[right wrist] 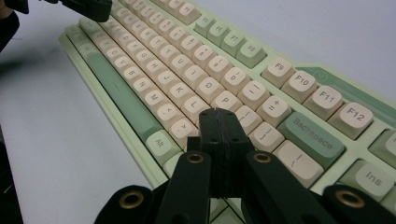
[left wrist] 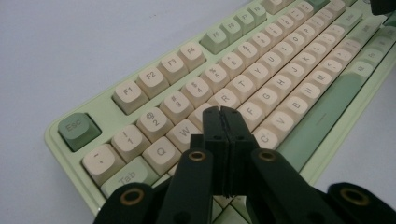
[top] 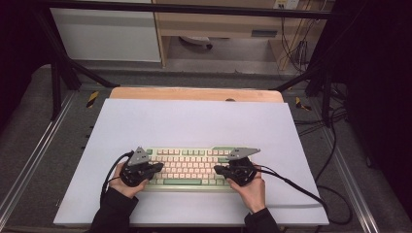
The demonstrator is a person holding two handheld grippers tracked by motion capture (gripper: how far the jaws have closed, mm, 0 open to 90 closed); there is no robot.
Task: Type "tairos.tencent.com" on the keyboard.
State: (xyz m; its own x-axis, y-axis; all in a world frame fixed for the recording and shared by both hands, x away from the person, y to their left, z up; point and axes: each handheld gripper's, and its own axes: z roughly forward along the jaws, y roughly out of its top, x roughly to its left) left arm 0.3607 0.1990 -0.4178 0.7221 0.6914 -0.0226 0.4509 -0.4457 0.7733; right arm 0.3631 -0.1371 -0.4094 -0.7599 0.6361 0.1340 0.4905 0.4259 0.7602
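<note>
Black jaws of the left gripper (left wrist: pixel 223 112) are sitting pressed together with nothing between them, tips hovering over the keyboard (left wrist: pixel 261 79) around the E, R and D keys; contact with the keys is impossible to tell. Right gripper (right wrist: pixel 218 113) is matching that: 2 jaws squeezed flat against each other, empty, tips hanging above the keys just below P and near L. From above, the green and cream keyboard is lying on the white table (top: pixel 194 121) toward the person's edge, left gripper (top: pixel 156 166) over its left end, right gripper (top: pixel 218 170) over its right end, both pointing inward.
</note>
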